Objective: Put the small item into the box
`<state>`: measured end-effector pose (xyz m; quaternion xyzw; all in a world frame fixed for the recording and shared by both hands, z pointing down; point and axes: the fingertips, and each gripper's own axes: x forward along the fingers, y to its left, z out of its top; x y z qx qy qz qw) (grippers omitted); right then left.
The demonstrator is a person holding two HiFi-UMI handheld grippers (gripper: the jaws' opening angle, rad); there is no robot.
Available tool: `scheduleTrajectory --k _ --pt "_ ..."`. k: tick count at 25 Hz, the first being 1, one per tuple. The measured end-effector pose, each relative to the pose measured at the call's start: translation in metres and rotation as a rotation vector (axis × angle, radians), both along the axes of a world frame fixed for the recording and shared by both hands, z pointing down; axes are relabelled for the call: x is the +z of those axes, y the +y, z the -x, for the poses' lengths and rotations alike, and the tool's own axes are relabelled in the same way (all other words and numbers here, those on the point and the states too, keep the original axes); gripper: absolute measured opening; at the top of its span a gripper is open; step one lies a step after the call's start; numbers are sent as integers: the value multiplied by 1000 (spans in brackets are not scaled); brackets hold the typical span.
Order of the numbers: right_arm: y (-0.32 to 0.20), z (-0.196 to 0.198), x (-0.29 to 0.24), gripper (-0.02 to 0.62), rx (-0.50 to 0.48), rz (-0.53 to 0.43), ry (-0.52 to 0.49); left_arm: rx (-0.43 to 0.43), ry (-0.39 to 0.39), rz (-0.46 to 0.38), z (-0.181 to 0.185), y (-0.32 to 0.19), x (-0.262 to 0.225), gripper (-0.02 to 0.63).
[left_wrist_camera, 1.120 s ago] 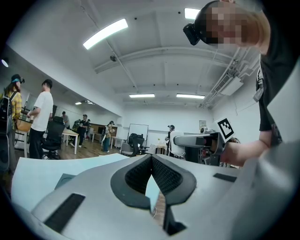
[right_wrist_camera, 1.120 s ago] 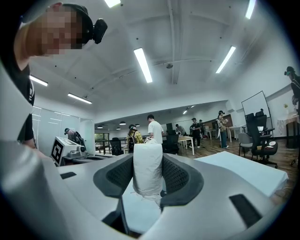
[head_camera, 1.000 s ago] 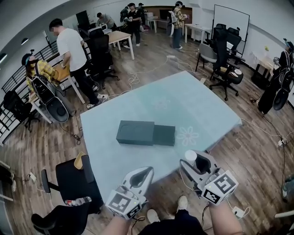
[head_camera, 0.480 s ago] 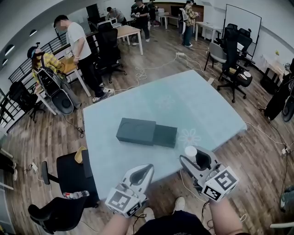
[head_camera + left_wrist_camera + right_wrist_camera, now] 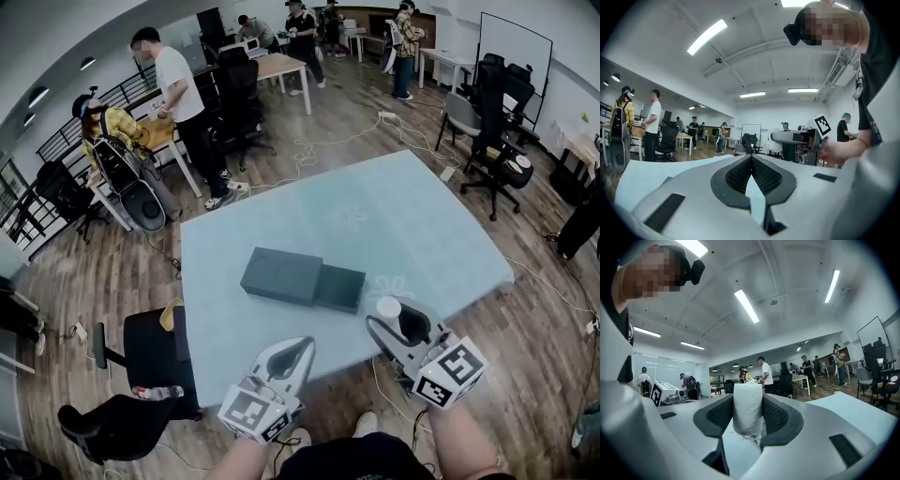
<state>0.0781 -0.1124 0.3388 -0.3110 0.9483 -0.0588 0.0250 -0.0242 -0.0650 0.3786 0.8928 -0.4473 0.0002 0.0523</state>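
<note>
A wide pale blue-green surface [image 5: 412, 225] with faint flower prints is set in an open office room. A wooden floor [image 5: 84, 281] strewn with cables is seen around it. At the far left a person in a white shirt [image 5: 178, 80] is stood by a desk [image 5: 281, 66]. More people are seen at the far end of the room. A whiteboard [image 5: 514, 52] and black office chairs [image 5: 497, 103] are placed at the far right. Another black chair [image 5: 150, 352] is set just beside the surface's near left corner.

A dark grey-green box [image 5: 300, 278] is laid on the near half of the surface. It is made up of a wider left part and a lower, narrower right part. Whether it is open cannot be told.

A small white cylinder [image 5: 747, 408] is gripped upright between the pads of the right tool [image 5: 392, 317], whose jaws are spread wide around it; frayed threads are seen at its lower end. The cylinder is held over the near edge of the surface, to the near right of the box and apart from it.

The left tool [image 5: 302, 345] is held at the near edge too, nearer than the box and apart from it. Its jaws are brought together at the tips, and nothing is held between them.
</note>
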Motion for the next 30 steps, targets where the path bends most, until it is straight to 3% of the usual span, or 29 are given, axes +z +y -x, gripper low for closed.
scheduleTrajectory --k 15,21,30 --pt "-21 -18 -2 196 -144 -3 -8 -132 -18 -9 -27 -9 1 34" --pt "-34 -23 2 196 -158 23 -13 -140 -29 4 -36 -18 1 34" --pt "-66 2 20 196 -154 54 1 -107 -26 12 -21 -50 17 34"
